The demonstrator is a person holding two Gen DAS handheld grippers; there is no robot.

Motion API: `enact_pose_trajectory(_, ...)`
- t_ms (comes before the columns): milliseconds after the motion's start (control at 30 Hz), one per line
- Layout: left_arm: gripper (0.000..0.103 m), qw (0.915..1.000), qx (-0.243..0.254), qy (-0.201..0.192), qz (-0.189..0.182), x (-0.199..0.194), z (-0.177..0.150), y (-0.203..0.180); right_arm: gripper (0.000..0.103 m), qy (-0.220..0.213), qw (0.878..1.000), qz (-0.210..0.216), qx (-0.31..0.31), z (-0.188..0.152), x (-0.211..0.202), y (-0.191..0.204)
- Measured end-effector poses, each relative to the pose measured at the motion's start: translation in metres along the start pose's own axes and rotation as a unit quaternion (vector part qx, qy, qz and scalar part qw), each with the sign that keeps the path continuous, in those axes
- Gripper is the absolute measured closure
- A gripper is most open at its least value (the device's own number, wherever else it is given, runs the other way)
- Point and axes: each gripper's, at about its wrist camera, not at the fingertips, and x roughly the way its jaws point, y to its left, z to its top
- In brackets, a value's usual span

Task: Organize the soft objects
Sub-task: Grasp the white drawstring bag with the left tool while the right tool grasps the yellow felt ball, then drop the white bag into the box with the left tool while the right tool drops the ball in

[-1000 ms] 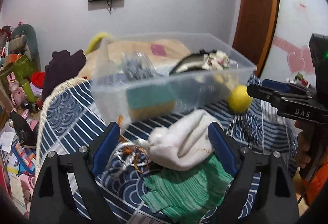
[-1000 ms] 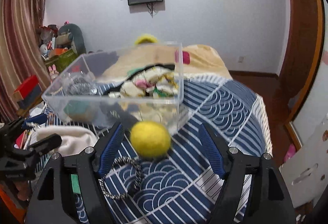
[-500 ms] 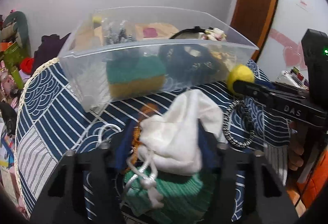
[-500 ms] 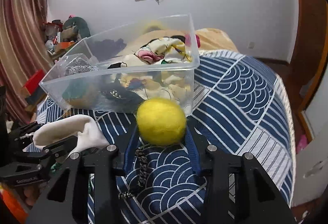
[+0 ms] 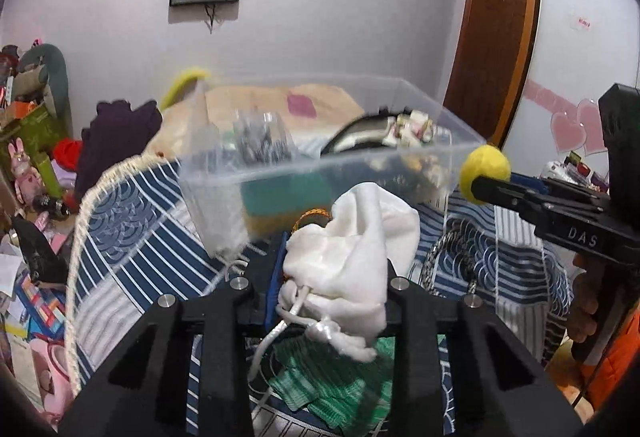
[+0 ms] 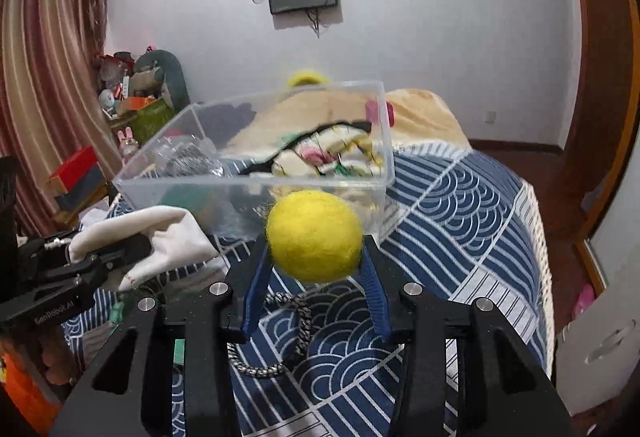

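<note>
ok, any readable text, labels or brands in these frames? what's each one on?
"DAS": on the side of the right gripper, seen from the left wrist view.
"GenRobot.AI": on the body of the left gripper, seen from the right wrist view; small and soft, so a likely reading.
Pink sticker on the wall: too blurred to read.
Boxes at the left: no legible print.

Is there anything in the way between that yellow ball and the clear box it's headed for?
Nothing visible. The yellow ball, held in the right tool, sits just before the clear box, whose top is open; only its near wall must be cleared.
</note>
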Motion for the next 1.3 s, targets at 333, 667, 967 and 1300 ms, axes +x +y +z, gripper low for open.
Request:
enact_pose_trajectory(333,0.072,0.9971,0.011,-0.073,0.017,-0.027,0.049,-0.006,0.063,-0.051,0.998,0.0,-0.026,0.025,-0.017,0.017)
enact_pose_trajectory(667,0.071,0.996,0.009,-0.078,0.044,-0.004,0.072,-0.007,0.063,-0.062,0.997,-0.01,-0.034,0.045,0.012,0.022)
enact_pose_trajectory(967,0.071,0.9985,-0.015,-0.027,0.046,0.045,0.07,0.005,0.063,-0.029,0.999,-0.01,-0.027,0.048,0.043,0.024)
enact_pose_trajectory(1300,0.053,0.9989,-0.021,-0.006,0.041,0.057,0.063,0.007,0.047,-0.007,0.999,-0.021,-0.037,0.042,0.048,0.025)
